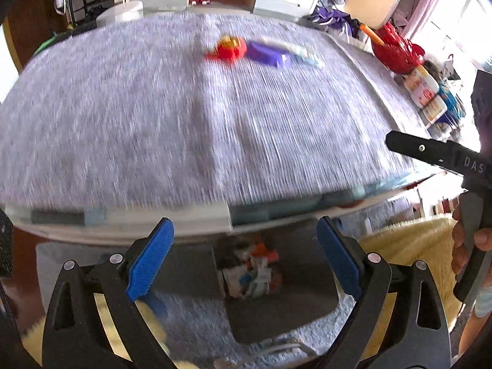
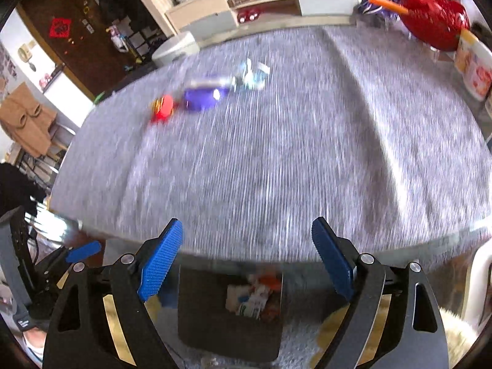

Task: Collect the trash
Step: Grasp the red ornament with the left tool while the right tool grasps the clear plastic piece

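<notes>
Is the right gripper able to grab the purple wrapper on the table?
Probably yes. The right gripper is open and empty, and the gray table between it and the purple wrapper is bare, though it's far across.

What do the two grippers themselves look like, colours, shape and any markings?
Both match: the left gripper and right gripper have black angular linkage arms with silver rivets, triangular cut-outs and gold-coloured strips. The fingers carry blue ridged pads. Seen from the left wrist, the right gripper's black body shows pale letters "DAS".
</notes>
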`<action>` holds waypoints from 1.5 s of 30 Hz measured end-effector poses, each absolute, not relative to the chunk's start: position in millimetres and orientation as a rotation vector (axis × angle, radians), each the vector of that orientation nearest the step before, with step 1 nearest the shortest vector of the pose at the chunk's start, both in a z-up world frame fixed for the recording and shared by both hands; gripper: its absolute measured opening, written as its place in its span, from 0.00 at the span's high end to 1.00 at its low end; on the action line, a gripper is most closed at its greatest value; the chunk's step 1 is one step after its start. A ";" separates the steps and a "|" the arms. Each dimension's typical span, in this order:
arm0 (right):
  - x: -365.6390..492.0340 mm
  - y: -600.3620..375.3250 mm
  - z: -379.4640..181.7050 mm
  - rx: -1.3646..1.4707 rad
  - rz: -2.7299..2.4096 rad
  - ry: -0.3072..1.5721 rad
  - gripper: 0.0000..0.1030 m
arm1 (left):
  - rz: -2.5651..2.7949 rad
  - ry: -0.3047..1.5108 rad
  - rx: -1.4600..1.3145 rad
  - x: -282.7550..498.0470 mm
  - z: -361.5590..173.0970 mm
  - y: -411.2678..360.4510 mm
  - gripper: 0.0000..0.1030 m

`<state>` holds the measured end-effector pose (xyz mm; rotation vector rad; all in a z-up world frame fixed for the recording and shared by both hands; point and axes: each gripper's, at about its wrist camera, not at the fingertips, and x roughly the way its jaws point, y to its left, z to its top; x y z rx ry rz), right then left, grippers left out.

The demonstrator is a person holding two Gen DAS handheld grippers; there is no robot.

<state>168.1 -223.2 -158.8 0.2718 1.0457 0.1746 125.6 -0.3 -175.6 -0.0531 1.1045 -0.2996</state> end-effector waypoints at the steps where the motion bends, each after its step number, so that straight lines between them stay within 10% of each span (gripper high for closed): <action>1: 176.6 -224.9 -156.0 0.275 0.171 1.036 0.16 | -0.292 1.095 -0.049 136.6 -171.3 0.3 0.14; 31: 353.6 -225.2 -184.2 0.285 0.124 1.042 0.25 | -0.286 1.083 0.000 328.1 -182.6 -24.0 0.28; 38: 349.4 -220.7 -188.4 0.291 0.173 1.046 0.66 | -0.275 1.059 0.028 330.7 -184.5 -22.3 0.51; 45: 329.6 -224.1 -177.1 0.293 0.191 1.032 0.82 | -0.266 1.059 0.027 321.2 -179.4 -13.4 0.65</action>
